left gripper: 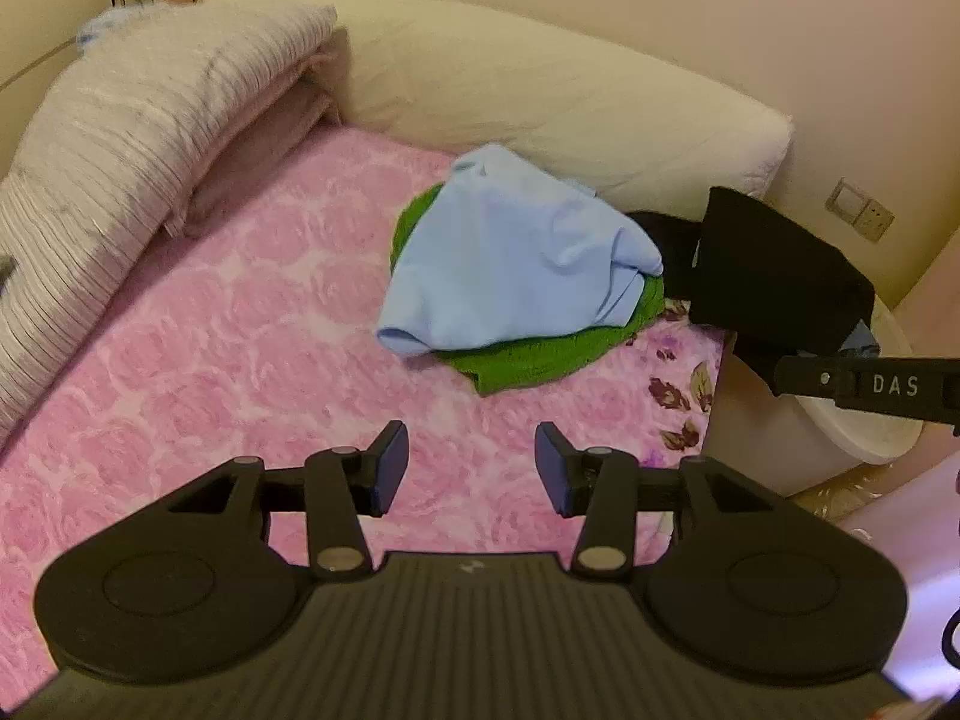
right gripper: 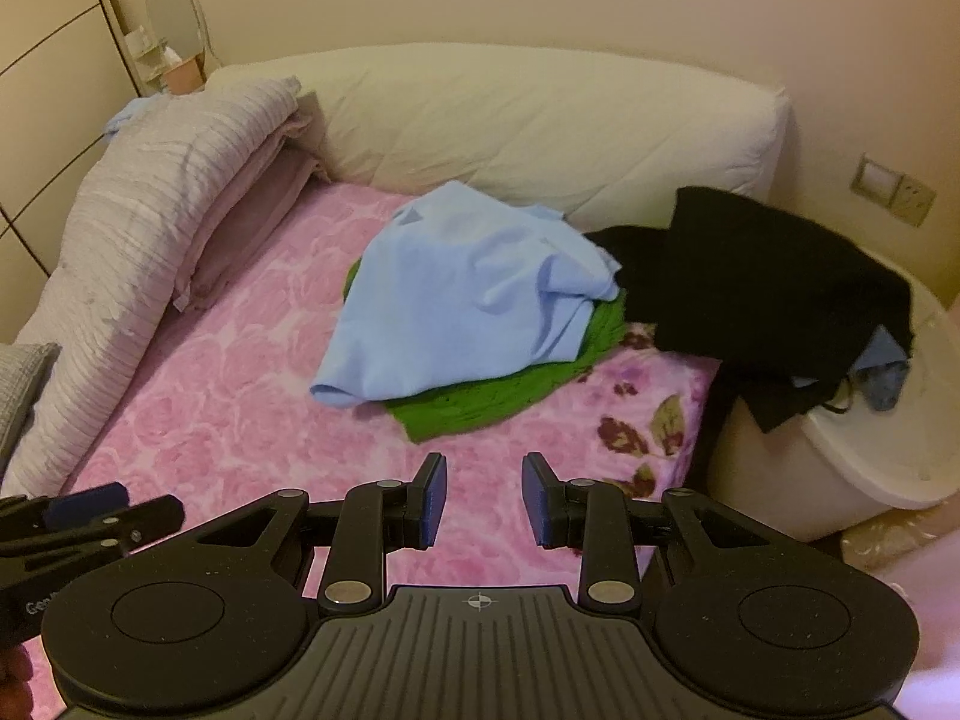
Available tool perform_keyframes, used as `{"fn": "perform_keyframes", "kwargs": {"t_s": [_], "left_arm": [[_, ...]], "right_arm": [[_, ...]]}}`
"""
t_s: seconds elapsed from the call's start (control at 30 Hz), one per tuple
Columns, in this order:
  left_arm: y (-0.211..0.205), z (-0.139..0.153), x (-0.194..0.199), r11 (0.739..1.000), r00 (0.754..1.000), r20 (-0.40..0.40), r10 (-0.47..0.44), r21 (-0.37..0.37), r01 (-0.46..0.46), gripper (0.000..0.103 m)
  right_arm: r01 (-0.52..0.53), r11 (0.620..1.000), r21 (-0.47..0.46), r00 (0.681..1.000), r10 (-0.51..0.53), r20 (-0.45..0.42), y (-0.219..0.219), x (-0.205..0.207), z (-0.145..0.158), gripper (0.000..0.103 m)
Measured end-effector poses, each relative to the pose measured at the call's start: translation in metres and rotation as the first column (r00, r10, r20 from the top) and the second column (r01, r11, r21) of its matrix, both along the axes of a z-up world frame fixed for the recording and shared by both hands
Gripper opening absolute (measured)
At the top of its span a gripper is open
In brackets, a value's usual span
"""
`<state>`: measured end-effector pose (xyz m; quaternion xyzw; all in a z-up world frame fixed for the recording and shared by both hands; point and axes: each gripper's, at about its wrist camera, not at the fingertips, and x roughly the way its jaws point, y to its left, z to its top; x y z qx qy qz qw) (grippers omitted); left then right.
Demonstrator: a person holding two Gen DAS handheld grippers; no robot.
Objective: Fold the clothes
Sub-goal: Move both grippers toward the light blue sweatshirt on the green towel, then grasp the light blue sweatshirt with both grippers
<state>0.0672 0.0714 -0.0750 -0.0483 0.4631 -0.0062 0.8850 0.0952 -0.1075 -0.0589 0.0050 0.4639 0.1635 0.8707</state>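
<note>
A crumpled light blue garment [left gripper: 510, 252] [right gripper: 462, 294] lies on top of a green knitted garment [left gripper: 540, 354] [right gripper: 498, 396] on the pink bed cover. A black garment [left gripper: 774, 276] [right gripper: 774, 282] hangs over the bed corner and a white basket. My left gripper [left gripper: 472, 467] is open and empty above the pink cover, short of the pile. My right gripper [right gripper: 483, 498] is open and empty, also short of the pile. The right gripper's body shows at the right edge of the left wrist view [left gripper: 870, 387]; the left one at the left edge of the right wrist view [right gripper: 84, 522].
A pink floral cover [left gripper: 240, 360] [right gripper: 240, 420] spreads over the bed. A folded striped duvet [left gripper: 120, 138] [right gripper: 150, 192] lies along the left. A cream headboard cushion [left gripper: 540, 96] [right gripper: 540, 126] is behind. A white basket [left gripper: 840, 426] [right gripper: 870, 420] stands beside the bed at right.
</note>
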Motion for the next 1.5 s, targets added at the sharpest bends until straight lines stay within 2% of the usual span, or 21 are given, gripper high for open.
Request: {"fn": "perform_keyframes", "kwargs": {"t_s": [0.3,0.53,0.7,0.87,1.17,1.5], "left_arm": [[-0.026,-0.034,0.076,1.0,0.996,-0.086,0.015,0.002,-0.015,0.042],[-0.038,-0.05,0.133,1.0,0.997,-0.074,0.016,0.008,-0.015,0.042],[-0.041,-0.064,0.168,0.998,0.996,-0.071,0.052,-0.017,-0.053,0.042],[-0.037,-0.082,0.195,0.995,0.991,-0.096,0.092,-0.04,-0.096,0.042],[-0.035,-0.12,0.235,0.997,0.986,-0.153,0.07,-0.024,-0.074,0.042],[-0.028,-0.145,0.272,0.996,0.979,-0.181,0.09,-0.012,-0.094,0.042]], "right_arm": [[-0.026,1.0,0.003,0.995,0.026,-0.092,-0.012,0.078,-0.035,0.032],[-0.037,0.999,-0.006,0.989,0.036,-0.146,-0.017,0.136,-0.054,0.032],[-0.046,0.999,-0.006,0.986,0.044,-0.164,-0.019,0.169,-0.064,0.032],[-0.042,0.999,0.006,0.981,0.042,-0.188,-0.019,0.201,-0.082,0.032],[-0.029,0.999,0.041,0.97,0.038,-0.239,-0.014,0.256,-0.118,0.032],[-0.029,0.997,0.067,0.963,0.045,-0.264,0.0,0.296,-0.145,0.032]]}}
